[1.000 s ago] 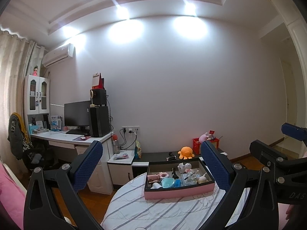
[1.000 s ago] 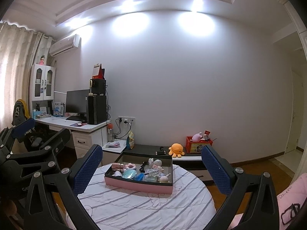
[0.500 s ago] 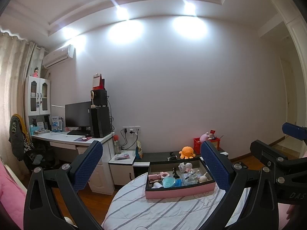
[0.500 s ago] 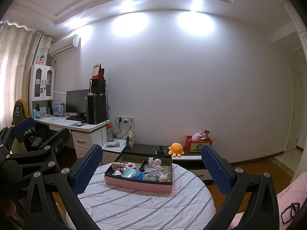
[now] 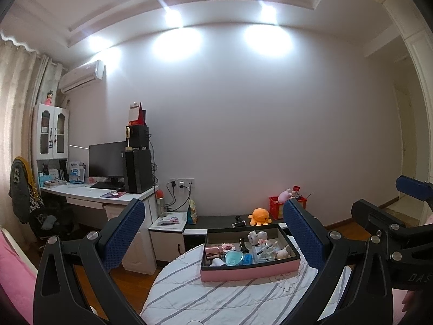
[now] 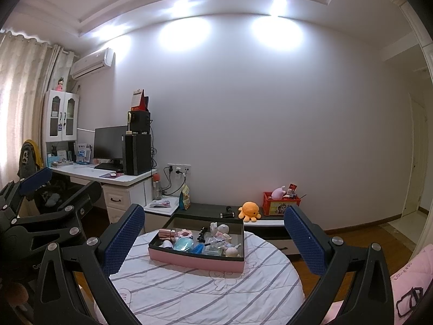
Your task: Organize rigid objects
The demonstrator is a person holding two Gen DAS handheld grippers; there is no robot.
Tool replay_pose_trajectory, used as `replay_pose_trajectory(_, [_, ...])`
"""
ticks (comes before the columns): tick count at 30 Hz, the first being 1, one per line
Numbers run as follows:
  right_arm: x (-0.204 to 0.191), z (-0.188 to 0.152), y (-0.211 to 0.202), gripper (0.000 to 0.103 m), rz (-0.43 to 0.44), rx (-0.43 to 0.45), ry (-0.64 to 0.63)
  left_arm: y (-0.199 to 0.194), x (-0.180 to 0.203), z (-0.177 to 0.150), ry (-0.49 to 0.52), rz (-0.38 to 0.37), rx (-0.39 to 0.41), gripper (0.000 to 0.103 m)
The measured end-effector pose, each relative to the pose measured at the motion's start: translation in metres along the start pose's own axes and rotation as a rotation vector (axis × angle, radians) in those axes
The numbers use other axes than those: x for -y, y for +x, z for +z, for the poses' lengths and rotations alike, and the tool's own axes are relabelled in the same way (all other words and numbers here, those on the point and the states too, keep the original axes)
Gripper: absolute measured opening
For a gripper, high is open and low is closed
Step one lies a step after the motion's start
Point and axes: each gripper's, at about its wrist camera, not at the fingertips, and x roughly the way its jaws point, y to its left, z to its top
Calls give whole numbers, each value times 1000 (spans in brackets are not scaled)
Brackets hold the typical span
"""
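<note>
Right wrist view: you look over a round table with a white, grey-striped cloth at a shallow pink-sided tray with a dark inner rim.
Tray contents: small hard items lie packed together in the tray, among them a rose-pink cylinder, a round teal dish, a blue block, a clear glass bottle and a white figurine; the smaller ones are too small for you to name.
Tray position: it sits on the far half of the table, slightly turned.
Table around the tray: nothing loose shows on the cloth.
Progress: everything you can see is already in the tray, which fits either a finished gathering or a heap awaiting sorting; one moment cannot settle which.
Right gripper: your jaws stand wide apart, holding nothing, short of the tray and above the cloth.
Left gripper: likewise spread wide and empty, framing the tray from its left.
Beyond the tray: an orange plush octopus sits on a low dark cabinet behind it, a red crate of toys to the right.
</note>
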Motion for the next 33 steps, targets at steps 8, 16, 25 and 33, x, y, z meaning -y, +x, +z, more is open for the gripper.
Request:
replay_pose_trajectory(8, [0,1,0,103,0,0,-3,-1,-1,0,7,8,-1,103])
replay_pose_trajectory(16, [1,2,1,103,0,-2,-4,0,-1,1,8,10,0,103])
replay_pose_trajectory(25, [1,2,1,103,-3,-2,-6,-1,-1,1,10,11,-1,103])
replay_pose_trajectory(33, [0,1,1,103,-5,2,-3,-1,-1,0,7,14,-2,103])
